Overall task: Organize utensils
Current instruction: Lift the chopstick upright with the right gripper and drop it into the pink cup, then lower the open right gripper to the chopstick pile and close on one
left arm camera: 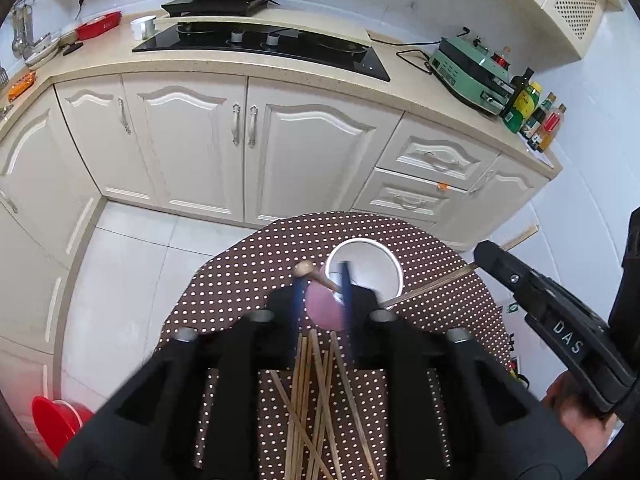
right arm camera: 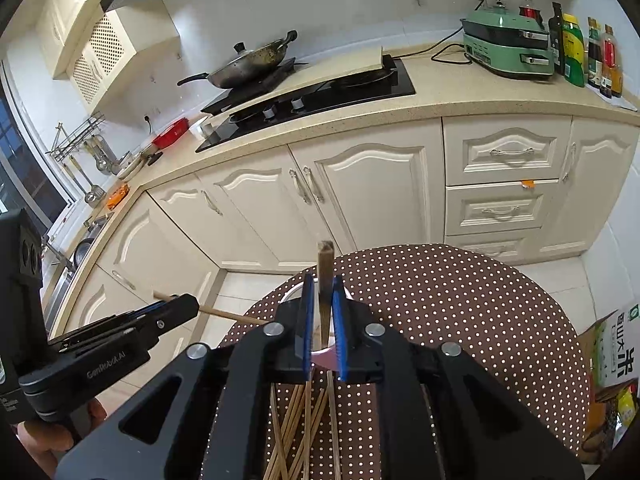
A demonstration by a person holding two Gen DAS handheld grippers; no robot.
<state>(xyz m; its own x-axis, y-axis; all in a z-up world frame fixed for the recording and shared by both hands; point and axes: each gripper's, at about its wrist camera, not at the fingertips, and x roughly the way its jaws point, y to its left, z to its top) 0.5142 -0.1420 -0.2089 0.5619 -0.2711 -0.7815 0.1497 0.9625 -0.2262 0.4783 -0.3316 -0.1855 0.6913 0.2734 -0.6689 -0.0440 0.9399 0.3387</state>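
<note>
Loose chopsticks (left arm camera: 312, 400) lay scattered on the dotted table (left arm camera: 240, 280) under my tongs. My left gripper (left arm camera: 321, 278) stood spread with a wooden handle (left arm camera: 308, 269) lying free between its pads, while my right gripper (right arm camera: 323, 280) stood barely parted around one upright chopstick (right arm camera: 325, 264). Just beyond sat the white cup (left arm camera: 396, 264), cream cabinets (left arm camera: 280, 152) behind.

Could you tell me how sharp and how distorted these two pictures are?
Left wrist view: strong fisheye bends the countertop, and the blue pads are blurred. Right wrist view: same curvature, yet the chopstick is crisp.
</note>
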